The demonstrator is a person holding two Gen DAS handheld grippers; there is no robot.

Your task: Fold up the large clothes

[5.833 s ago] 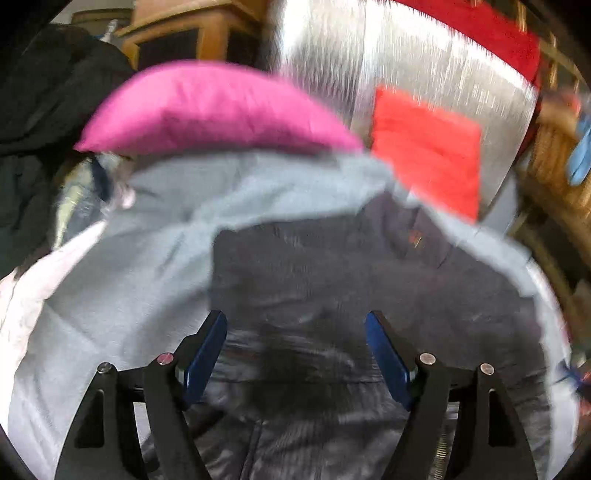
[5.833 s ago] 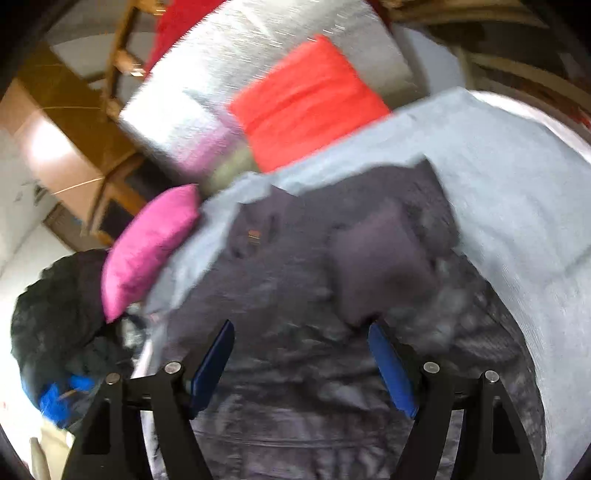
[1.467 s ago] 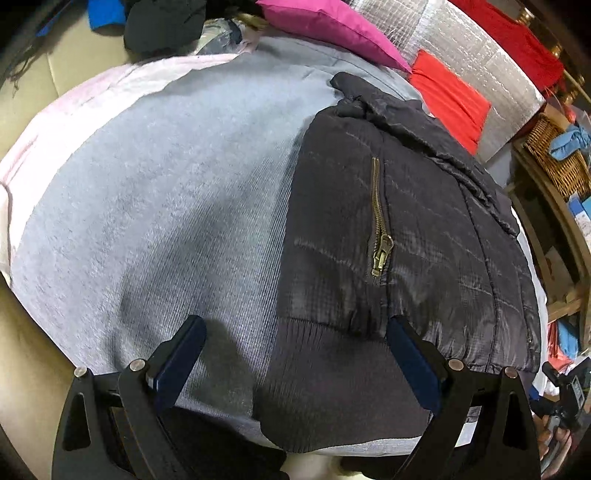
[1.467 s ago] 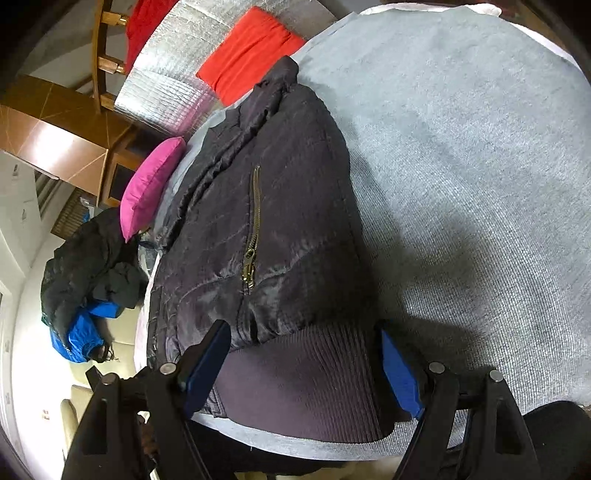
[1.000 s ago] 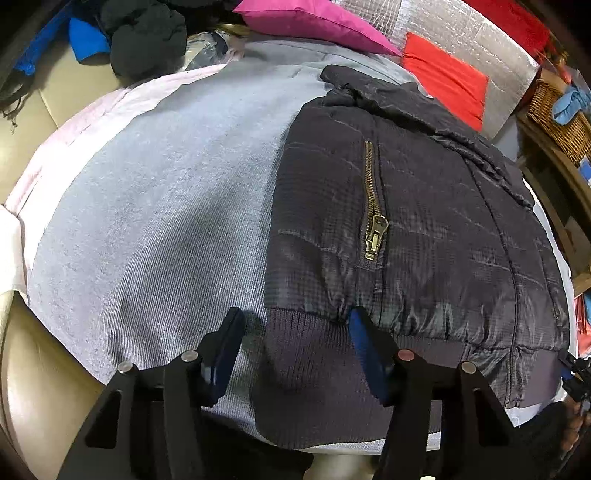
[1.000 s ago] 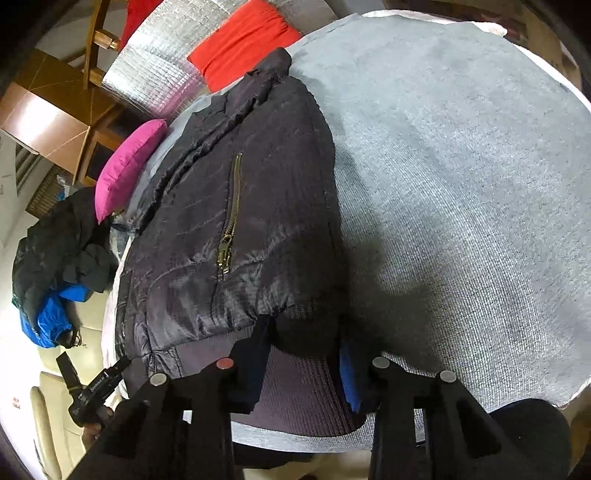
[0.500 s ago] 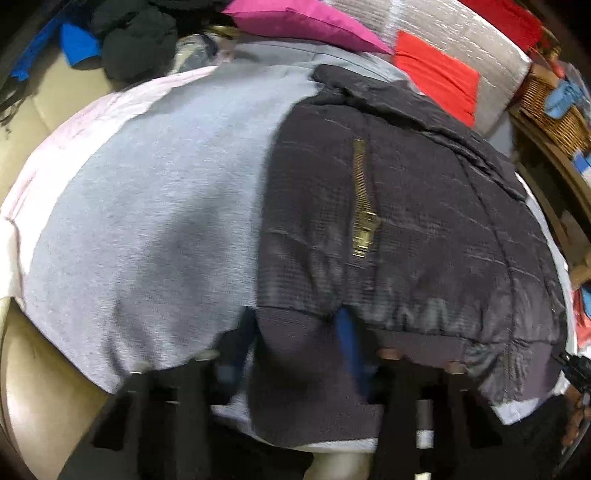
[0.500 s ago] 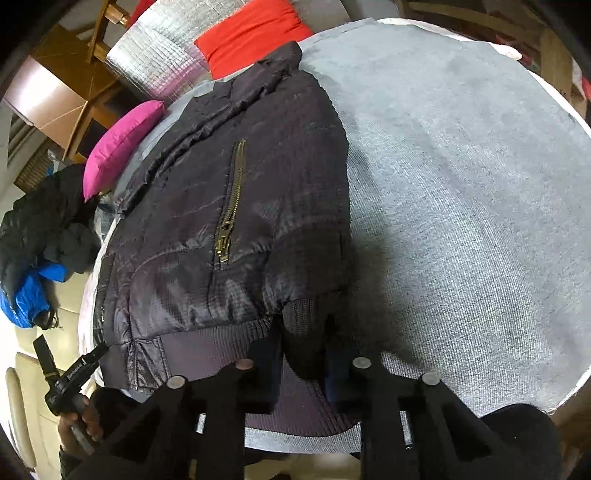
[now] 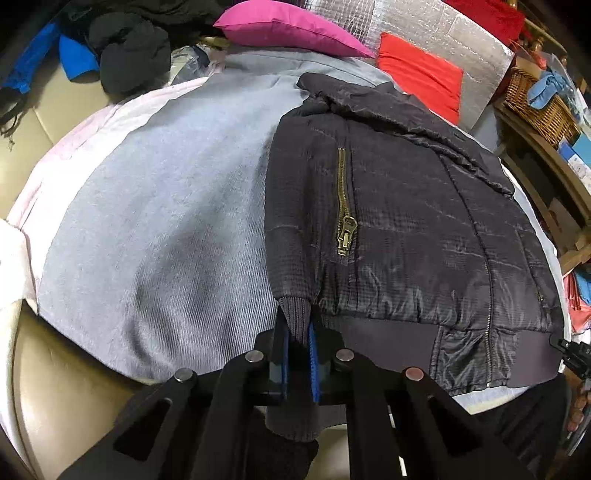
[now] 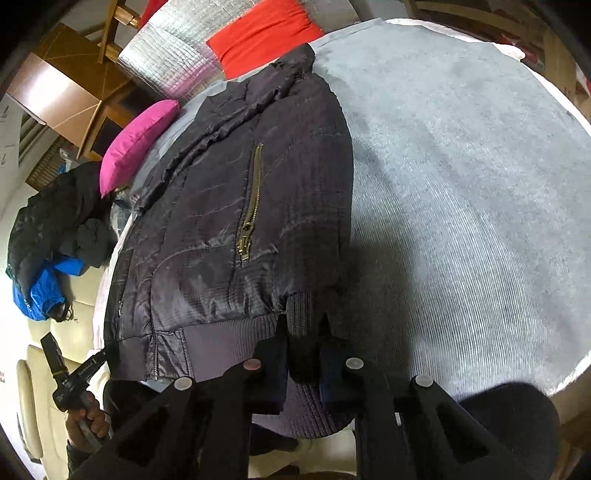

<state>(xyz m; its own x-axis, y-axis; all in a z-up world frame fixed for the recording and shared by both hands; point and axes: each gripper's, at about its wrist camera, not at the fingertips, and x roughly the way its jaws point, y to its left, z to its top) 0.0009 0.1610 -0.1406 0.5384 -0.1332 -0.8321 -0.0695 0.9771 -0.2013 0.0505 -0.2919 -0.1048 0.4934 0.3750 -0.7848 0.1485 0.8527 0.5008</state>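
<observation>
A black quilted jacket (image 9: 399, 221) with a brass pocket zipper (image 9: 345, 206) lies on a grey blanket (image 9: 159, 206), sleeves folded in, collar at the far end. My left gripper (image 9: 297, 325) is shut on the ribbed hem at the jacket's left near corner. In the right wrist view the jacket (image 10: 236, 206) lies to the left on the grey blanket (image 10: 461, 177). My right gripper (image 10: 303, 328) is shut on the ribbed hem at the jacket's right near corner.
A pink pillow (image 9: 288, 27) and a red cushion (image 9: 421, 74) against a silver quilted pad (image 9: 443, 29) lie beyond the collar. Dark and blue clothes (image 9: 110, 55) are piled at far left. A wicker basket (image 9: 535, 99) stands at right.
Both grippers were open around the hem corners 1.5 s ago. They have closed step by step and now pinch the ribbed hem. The jacket lies as before.
</observation>
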